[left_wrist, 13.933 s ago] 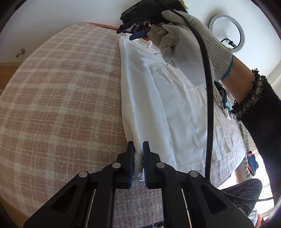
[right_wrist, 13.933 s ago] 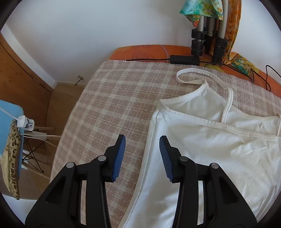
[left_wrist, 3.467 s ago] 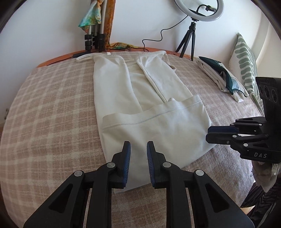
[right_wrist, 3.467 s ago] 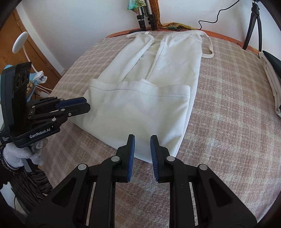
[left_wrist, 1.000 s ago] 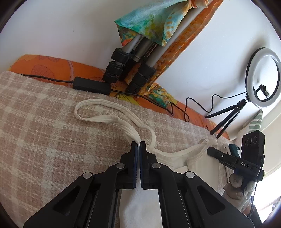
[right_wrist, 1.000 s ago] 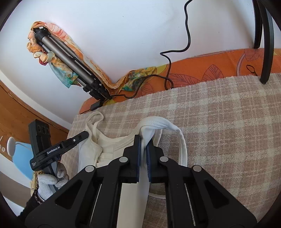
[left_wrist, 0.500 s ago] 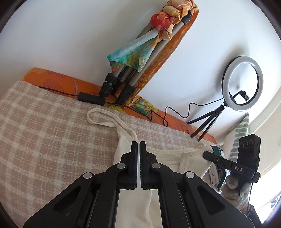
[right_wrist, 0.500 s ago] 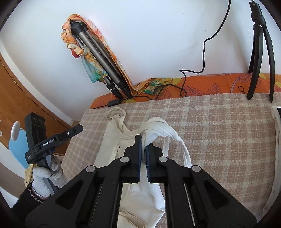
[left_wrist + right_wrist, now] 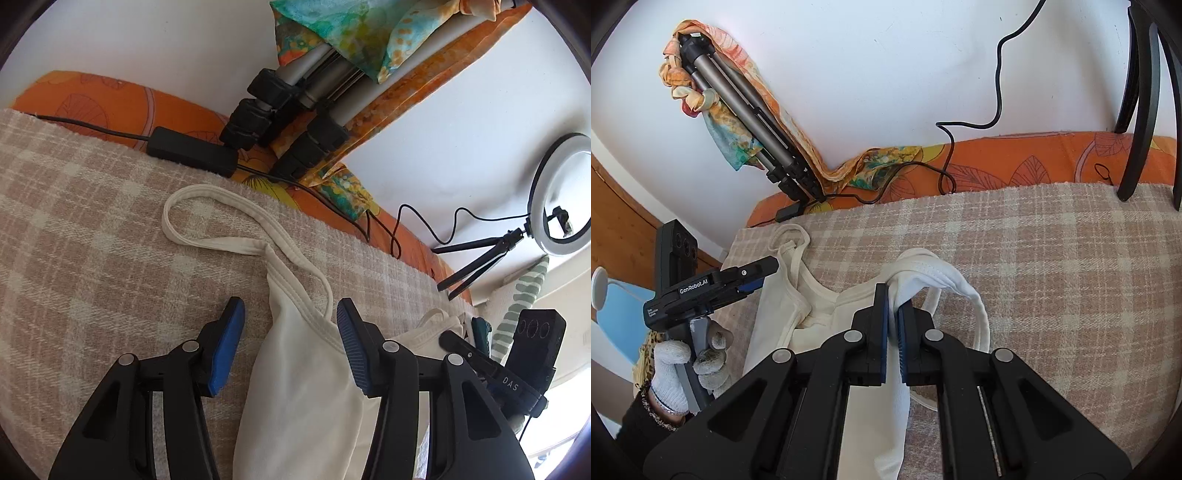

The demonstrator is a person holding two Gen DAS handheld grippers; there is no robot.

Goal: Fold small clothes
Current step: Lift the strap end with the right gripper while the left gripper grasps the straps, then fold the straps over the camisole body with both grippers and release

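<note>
A white strappy top [image 9: 299, 373] lies on the plaid blanket [image 9: 74, 229], its sides folded inward. My left gripper [image 9: 290, 325] is open, its blue pads straddling the top's left shoulder, with the strap loop [image 9: 207, 218] lying flat ahead. It also shows at the left of the right wrist view [image 9: 757, 280]. My right gripper [image 9: 892, 295] is shut on the top's [image 9: 820, 306] bunched right shoulder and strap [image 9: 971, 299]. It shows at the right of the left wrist view [image 9: 454, 339].
A folded tripod [image 9: 295, 110] draped with a colourful scarf leans on the wall behind, beside a black adapter and cable [image 9: 192, 151]. A ring light [image 9: 561, 192] on a small tripod stands at the right. An orange cover [image 9: 1034, 162] edges the bed.
My left gripper has opened and let go of the top's left shoulder, which now lies on the blanket. My right gripper stays shut on the right shoulder and has lowered toward the blanket.
</note>
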